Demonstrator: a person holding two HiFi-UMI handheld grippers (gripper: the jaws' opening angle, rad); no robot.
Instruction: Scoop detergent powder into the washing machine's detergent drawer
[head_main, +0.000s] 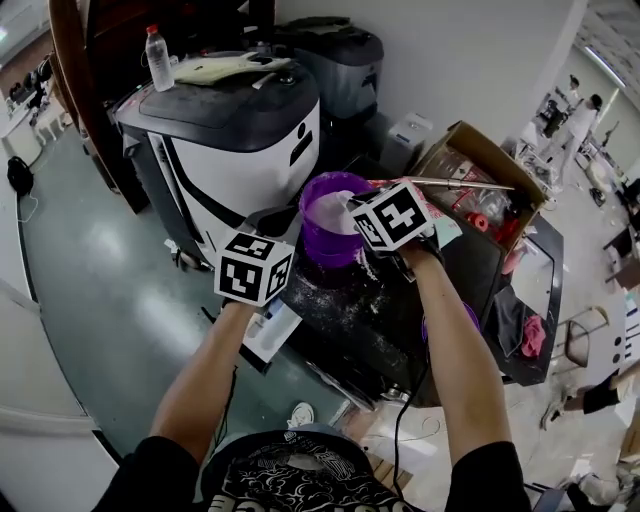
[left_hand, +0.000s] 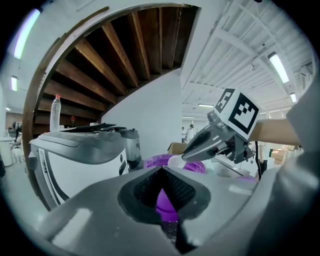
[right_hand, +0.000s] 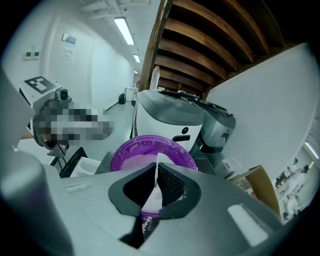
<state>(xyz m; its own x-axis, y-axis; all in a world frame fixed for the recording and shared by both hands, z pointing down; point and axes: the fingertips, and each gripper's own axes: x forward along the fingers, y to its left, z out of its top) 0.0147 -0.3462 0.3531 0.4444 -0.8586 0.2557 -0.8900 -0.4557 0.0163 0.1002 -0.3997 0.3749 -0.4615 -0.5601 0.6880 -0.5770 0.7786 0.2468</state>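
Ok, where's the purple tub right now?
Head view, centre: the purple tub stands on the dark surface beside the white machine, left of the cardboard box. The left gripper grips its rim; the right gripper holds a white scoop over it.

The tub stands on the washing machine. The left claw clamps its near-left rim. The right claw, pinching the scoop, is over it from the right. Far left is another machine with a bottle on top, and a cardboard box sits far right.
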